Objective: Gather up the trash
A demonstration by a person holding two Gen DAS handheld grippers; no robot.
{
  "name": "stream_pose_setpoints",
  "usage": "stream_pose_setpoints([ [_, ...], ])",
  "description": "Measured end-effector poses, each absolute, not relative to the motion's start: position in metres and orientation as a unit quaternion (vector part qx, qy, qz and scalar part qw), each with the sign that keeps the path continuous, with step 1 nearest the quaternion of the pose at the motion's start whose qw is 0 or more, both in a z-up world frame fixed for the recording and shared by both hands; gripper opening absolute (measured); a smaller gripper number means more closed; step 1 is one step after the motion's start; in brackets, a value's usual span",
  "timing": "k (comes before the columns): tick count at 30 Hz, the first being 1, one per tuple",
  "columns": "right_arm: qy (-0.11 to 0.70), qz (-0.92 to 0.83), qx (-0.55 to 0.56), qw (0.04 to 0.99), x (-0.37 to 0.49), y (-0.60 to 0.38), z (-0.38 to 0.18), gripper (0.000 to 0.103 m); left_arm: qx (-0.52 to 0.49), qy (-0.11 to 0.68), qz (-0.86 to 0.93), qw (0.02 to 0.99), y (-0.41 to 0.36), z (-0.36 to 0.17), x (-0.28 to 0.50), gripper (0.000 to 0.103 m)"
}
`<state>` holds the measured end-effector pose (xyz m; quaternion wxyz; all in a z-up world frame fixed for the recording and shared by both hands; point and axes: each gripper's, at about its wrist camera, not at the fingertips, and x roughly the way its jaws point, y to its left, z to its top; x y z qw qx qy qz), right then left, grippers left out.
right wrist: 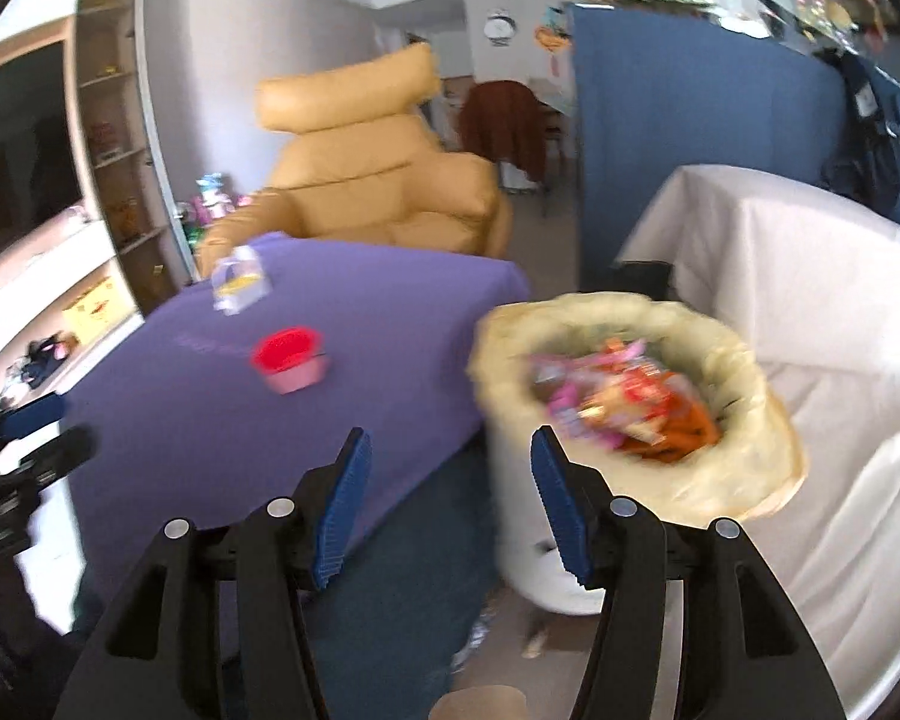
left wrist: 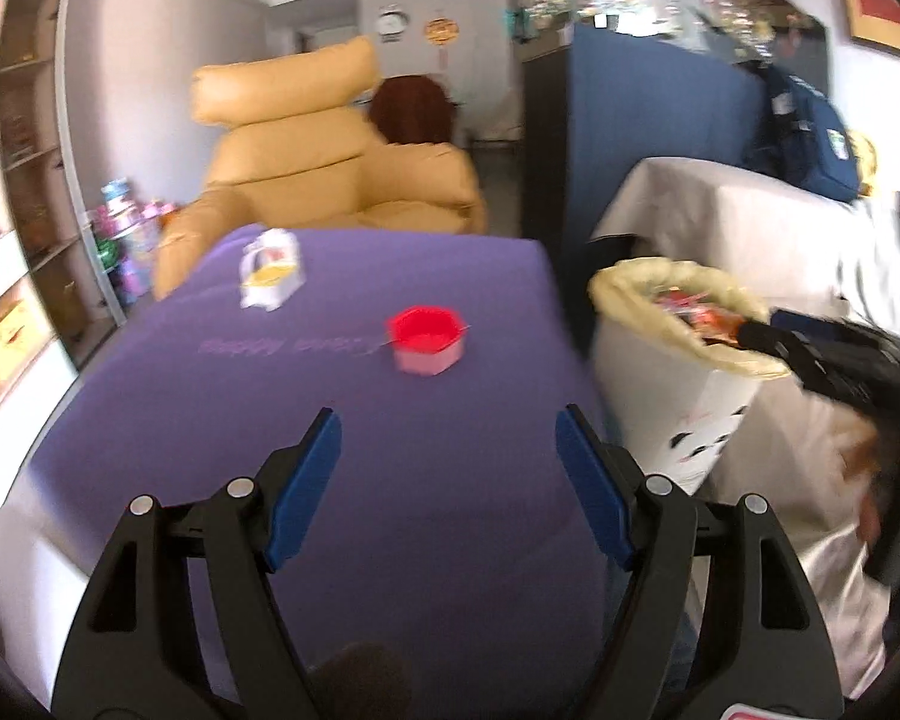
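A pink cup with a red top [left wrist: 427, 339] and a white and yellow packet [left wrist: 270, 270] lie on the purple table [left wrist: 270, 396]. A white bin [left wrist: 684, 414] lined with a yellowish bag stands right of the table, holding colourful wrappers [right wrist: 624, 402]. My left gripper [left wrist: 447, 438] is open and empty above the table's near part. My right gripper [right wrist: 447, 456] is open and empty, between the table edge and the bin [right wrist: 636, 438]. The cup [right wrist: 288, 360] and packet [right wrist: 240, 279] also show in the right wrist view.
A tan armchair [left wrist: 336, 150] stands behind the table. A white-draped surface [right wrist: 810, 300] lies right of the bin, with a blue partition [right wrist: 690, 120] and a blue bag [left wrist: 810, 126] behind. Shelves [left wrist: 30, 150] line the left wall.
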<state>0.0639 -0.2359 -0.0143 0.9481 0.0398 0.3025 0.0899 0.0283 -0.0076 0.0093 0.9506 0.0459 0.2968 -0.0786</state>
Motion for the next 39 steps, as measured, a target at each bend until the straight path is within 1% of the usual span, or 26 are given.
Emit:
stream_pose_setpoints([
  [4,0.295,0.124,0.047,0.946,0.039,-0.206,-0.014,0.053,0.023,0.298,-0.064,0.952,0.0,0.013,0.016,0.07],
  [8,0.275,0.121,0.015,0.954,0.022,-0.178,-0.008,0.053,0.023,0.282,-0.047,0.958,0.005,0.017,0.003,0.07],
  [12,0.261,0.14,0.02,0.955,0.015,-0.165,-0.004,0.053,0.023,0.275,-0.032,0.961,0.009,0.02,-0.006,0.07],
  [23,0.247,0.127,0.019,0.96,0.004,-0.159,0.0,0.053,0.03,0.266,-0.012,0.963,0.012,0.025,-0.016,0.07],
  [39,0.237,0.115,0.015,0.964,-0.003,-0.159,0.004,0.053,0.033,0.274,-0.023,0.961,0.007,0.023,-0.013,0.07],
])
